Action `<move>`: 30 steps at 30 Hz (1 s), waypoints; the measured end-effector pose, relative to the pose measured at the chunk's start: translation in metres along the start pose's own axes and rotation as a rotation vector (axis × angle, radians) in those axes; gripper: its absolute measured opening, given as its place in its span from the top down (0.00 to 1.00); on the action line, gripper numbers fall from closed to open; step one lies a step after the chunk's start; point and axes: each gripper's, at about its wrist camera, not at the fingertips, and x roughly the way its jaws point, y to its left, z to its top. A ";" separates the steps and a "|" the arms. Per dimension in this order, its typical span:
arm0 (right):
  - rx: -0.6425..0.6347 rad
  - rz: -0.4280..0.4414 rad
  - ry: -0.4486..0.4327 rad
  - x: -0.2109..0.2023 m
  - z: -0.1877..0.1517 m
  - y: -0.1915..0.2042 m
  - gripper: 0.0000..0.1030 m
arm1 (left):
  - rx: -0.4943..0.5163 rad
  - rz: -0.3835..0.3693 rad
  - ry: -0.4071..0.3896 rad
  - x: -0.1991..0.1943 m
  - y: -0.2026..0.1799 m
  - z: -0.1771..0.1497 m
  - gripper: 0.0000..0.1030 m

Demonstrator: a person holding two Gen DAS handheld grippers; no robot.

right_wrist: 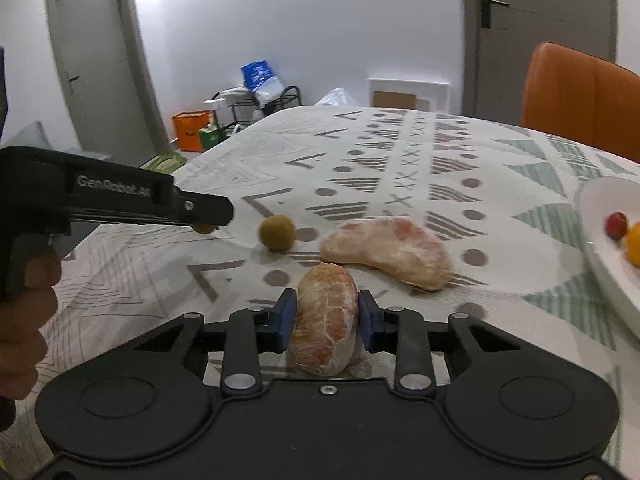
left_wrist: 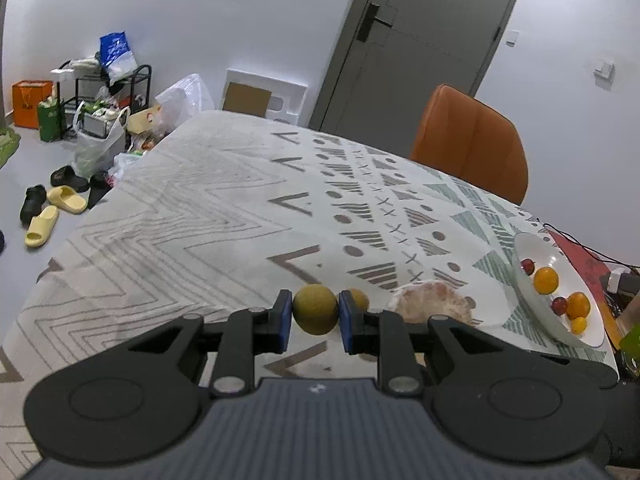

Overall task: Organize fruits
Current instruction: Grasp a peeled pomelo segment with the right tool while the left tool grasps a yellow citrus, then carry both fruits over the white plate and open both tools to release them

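Left tool (left_wrist: pixel 316 314) narrowed to a small gap, pads pinching a round olive-brown fruit (left_wrist: pixel 315 309) across its middle, low over the desk (left_wrist: pixel 180 216); cannot tell whether clear of the cloth. Right tool (right_wrist: pixel 327 317) about half open, clamped on a peeled pomelo segment (right_wrist: pixel 324 332) by its two broad sides, near desk edge, segment poking out past the fingertips. Second round fruit (right_wrist: pixel 277 233) loose on the cloth, just beside the left tool's fruit. Second pomelo segment (right_wrist: pixel 386 252) lying flat between that fruit and the white bowl (left_wrist: pixel 520 248). Already in the bowl: small oranges (left_wrist: pixel 546 280) and red cherry-size fruits (left_wrist: pixel 528 266). Likely handling, round fruit: light, firm skin, prone to roll or squirt out of flat pads, so grip on the widest line and keep it level. Likely handling, pomelo: soft, thin membrane, juicy, easy to crush or tear; squeeze only lightly, hold mid-body, not the tapered ends. Open room: wide bare cloth to the far and left side, free for moving. Tight spots: bowl perched near the right desk edge with cables (left_wrist: pixel 580 248) beyond, raised rim to clear on the way in, orange chair (left_wrist: pixel 472 140) behind the far right. Risk of a released round fruit rolling to an edge, so set down inside the bowl, not beside it.
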 end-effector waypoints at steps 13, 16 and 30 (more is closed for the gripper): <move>0.086 -0.071 -0.082 -0.040 0.000 -0.046 0.70 | 0.068 -0.054 -0.016 0.000 -0.046 0.002 0.78; 0.106 -0.090 -0.098 -0.047 -0.001 -0.057 0.70 | 0.085 -0.064 -0.016 0.003 -0.057 0.002 0.78; 0.171 -0.178 -0.155 -0.075 -0.006 -0.108 0.70 | 0.153 -0.112 -0.007 0.017 -0.110 0.004 0.78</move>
